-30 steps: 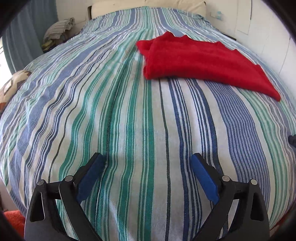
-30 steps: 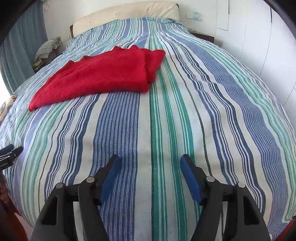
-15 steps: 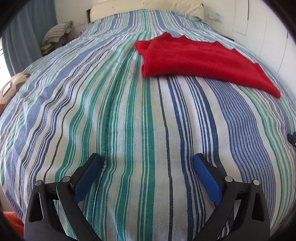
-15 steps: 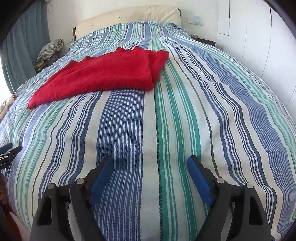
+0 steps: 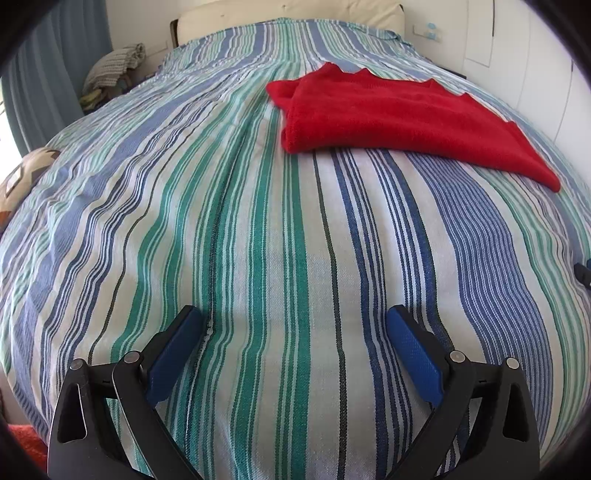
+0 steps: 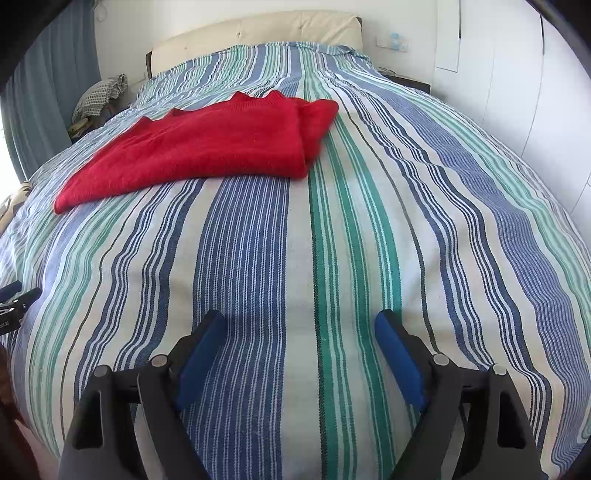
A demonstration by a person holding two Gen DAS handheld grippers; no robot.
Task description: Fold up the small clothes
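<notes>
A red knitted garment (image 5: 391,118) lies folded flat on the striped bedspread (image 5: 229,229), far ahead and to the right in the left wrist view. In the right wrist view the garment (image 6: 214,147) lies far ahead and to the left. My left gripper (image 5: 295,321) is open and empty, low over the bedspread near the foot of the bed, well short of the garment. My right gripper (image 6: 299,325) is open and empty too, also well short of it. Blue pads line the fingers (image 5: 177,350).
A cream headboard (image 6: 258,33) stands at the far end. A chair with a checked cloth (image 6: 99,92) is at the far left beside a blue curtain (image 6: 48,96). White wall panels (image 6: 517,92) run along the right. The left gripper's tip (image 6: 14,299) shows at the right wrist view's left edge.
Both grippers have drawn back slightly and tilted, so the garment sits a little lower and nearer in both views. Both stay open and empty. The garment has not moved.
</notes>
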